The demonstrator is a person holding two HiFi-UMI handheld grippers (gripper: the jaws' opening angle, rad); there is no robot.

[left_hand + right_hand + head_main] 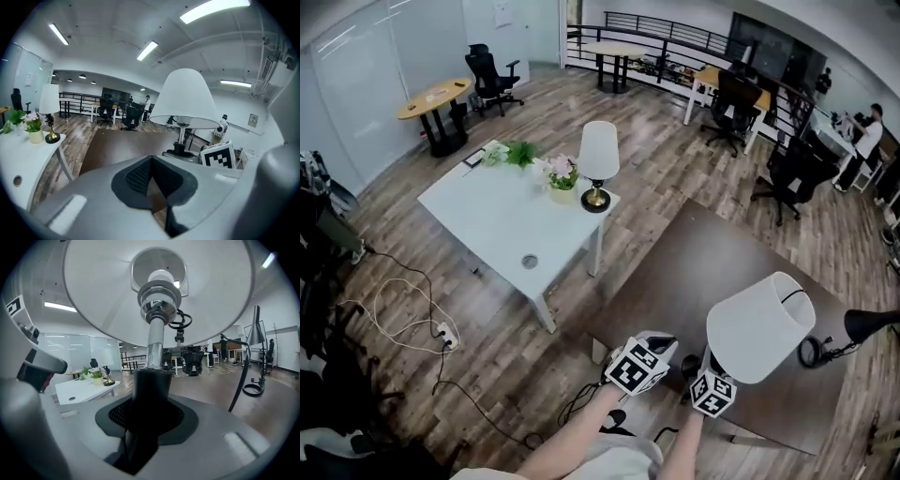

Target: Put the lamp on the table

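Right fingers (117, 416) clamp lamp (157, 301) above edge of brown table (703, 272); left fingers (136, 179) closed, empty.

No legible writing, numbers or brand marks anywhere in these views. What you do get:
- Left marker cube (637, 367) and right marker cube (713, 394): black-and-white square code patterns only, no letters or digits. The right one shows again in the left gripper view (218, 157), still pattern only.
- Paper sheet (502, 13) on the far wall: print too small to read.
- Small wall plate (253, 120): too blurred to read.
- White tabletop (492, 216): nothing printed along its edges or corners.
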